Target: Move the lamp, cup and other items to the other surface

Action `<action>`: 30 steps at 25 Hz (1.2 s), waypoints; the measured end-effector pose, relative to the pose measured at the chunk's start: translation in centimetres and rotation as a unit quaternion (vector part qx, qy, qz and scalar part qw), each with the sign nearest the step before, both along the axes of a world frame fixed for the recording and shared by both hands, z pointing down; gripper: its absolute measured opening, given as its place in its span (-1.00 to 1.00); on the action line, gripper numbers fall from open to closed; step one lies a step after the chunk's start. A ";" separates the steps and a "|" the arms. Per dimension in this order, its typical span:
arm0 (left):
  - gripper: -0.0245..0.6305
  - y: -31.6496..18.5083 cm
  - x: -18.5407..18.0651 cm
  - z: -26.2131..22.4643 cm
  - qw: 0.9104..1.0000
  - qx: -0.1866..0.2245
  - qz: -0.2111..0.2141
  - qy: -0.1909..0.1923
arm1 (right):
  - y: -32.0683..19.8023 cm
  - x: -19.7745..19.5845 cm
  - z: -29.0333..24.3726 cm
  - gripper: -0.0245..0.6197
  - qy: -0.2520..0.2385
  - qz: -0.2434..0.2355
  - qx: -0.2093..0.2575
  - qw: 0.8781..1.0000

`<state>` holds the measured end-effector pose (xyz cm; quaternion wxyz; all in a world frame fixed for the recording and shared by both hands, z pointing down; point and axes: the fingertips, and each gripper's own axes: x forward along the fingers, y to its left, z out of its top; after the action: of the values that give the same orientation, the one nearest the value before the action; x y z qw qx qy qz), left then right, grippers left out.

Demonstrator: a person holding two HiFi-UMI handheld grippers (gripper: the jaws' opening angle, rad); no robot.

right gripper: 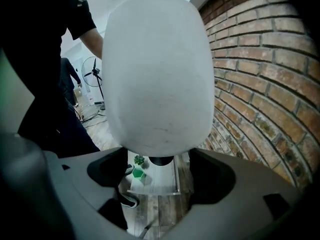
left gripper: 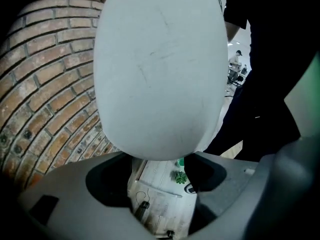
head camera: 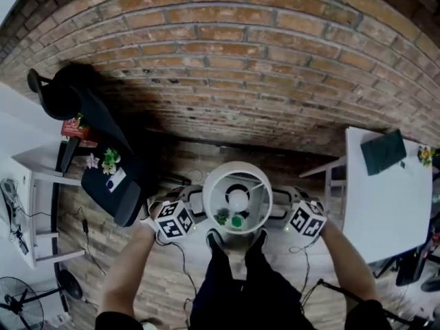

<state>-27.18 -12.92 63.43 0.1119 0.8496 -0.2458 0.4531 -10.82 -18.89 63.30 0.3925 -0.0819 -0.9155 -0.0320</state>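
A lamp with a round white shade [head camera: 237,181] hangs over the floor in front of me, bulb [head camera: 237,199] showing inside. My left gripper [head camera: 196,210] and right gripper [head camera: 278,210] press on the shade from opposite sides, each with its jaws wide apart. In the left gripper view the shade [left gripper: 160,69] fills the frame just past my left gripper [left gripper: 162,169]. The same shade [right gripper: 157,74] and the lamp's dark stem [right gripper: 160,160] sit past my right gripper [right gripper: 157,166]. Below lie a green cup [right gripper: 138,173] and small plant [right gripper: 139,160] on a white board [right gripper: 160,176].
A white table [head camera: 385,205] at right bears a dark book [head camera: 383,151] and a small plant [head camera: 426,155]. At left a black surface [head camera: 113,191] holds flowers [head camera: 110,160] and a card, by a black chair [head camera: 58,91]. A brick wall [head camera: 227,60] stands ahead. My shoes [head camera: 216,240] are under the lamp.
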 end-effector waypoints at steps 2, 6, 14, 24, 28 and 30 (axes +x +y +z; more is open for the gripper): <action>0.04 0.4 0.5 -2.2 1.000 0.000 -0.001 0.005 | 0.4 0.3 -2.5 0.30 -0.002 0.003 -0.004 1.000; 0.04 1.2 1.2 -6.5 1.000 0.006 0.007 0.022 | 1.5 1.0 -6.7 0.30 -0.014 0.009 -0.013 1.000; 0.04 0.1 2.6 -12.3 0.996 0.032 0.064 0.053 | 2.5 2.7 -12.7 0.30 -0.041 0.071 -0.010 0.997; 0.04 -1.4 7.9 -17.7 0.977 0.069 0.187 0.078 | 4.8 8.1 -16.8 0.30 -0.051 0.184 0.015 0.982; 0.04 -1.5 11.2 -18.7 0.970 0.069 0.218 0.085 | 5.9 11.3 -18.1 0.30 -0.049 0.212 0.026 0.976; 0.04 -1.9 13.3 -19.1 0.966 0.069 0.233 0.085 | 6.0 13.3 -18.7 0.30 -0.052 0.234 0.030 0.970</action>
<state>-13.91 -14.86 44.37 -0.0352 0.9245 -0.0614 0.3745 2.52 -12.86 44.56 0.3433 0.1480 -0.9270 0.0293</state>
